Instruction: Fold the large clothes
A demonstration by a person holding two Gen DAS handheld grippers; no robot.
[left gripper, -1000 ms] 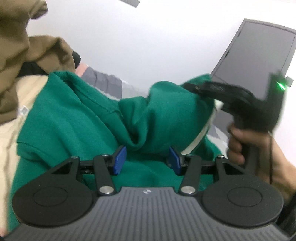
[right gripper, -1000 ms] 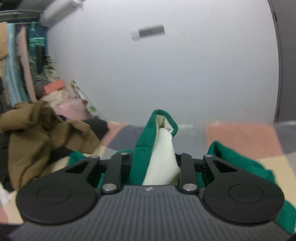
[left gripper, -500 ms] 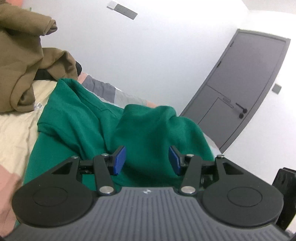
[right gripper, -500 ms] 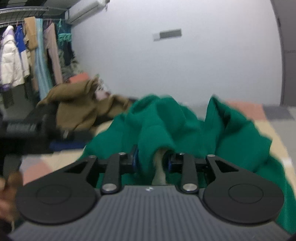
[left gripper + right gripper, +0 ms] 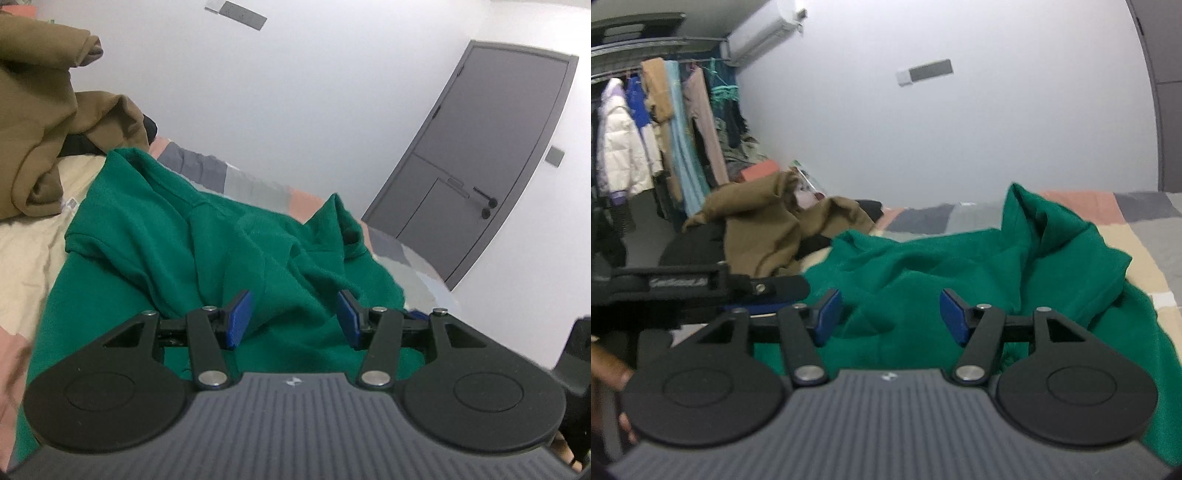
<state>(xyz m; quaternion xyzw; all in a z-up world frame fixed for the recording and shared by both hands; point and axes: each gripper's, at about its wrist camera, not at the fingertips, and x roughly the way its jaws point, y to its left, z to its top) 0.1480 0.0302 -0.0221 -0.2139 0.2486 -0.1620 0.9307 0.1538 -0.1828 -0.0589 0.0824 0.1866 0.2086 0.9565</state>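
The green garment (image 5: 207,258) lies crumpled on the patchwork bed (image 5: 1137,236), filling the centre and lower half of both views, with raised ridges toward the upper right of the heap. The left claw (image 5: 293,317) is released, its blue pads spread apart over a fold with no fabric pinched between them; the right claw (image 5: 892,314) is likewise released and carries nothing. Judged risk: the cloth sits in stacked layers, so a closing claw may pinch several thicknesses instead of a single edge, and a lift would then drag the whole heap and produce a skewed fold. No hem, cuff or shoulder seam can be identified with certainty under either claw, so the two grasp points may fail to correspond. In the right wrist view the left claw body occupies the middle left of the frame, close to the right claw; converging on one spot risks contact. The brown garment (image 5: 764,225) lies just beside the green one at upper left and could be snagged
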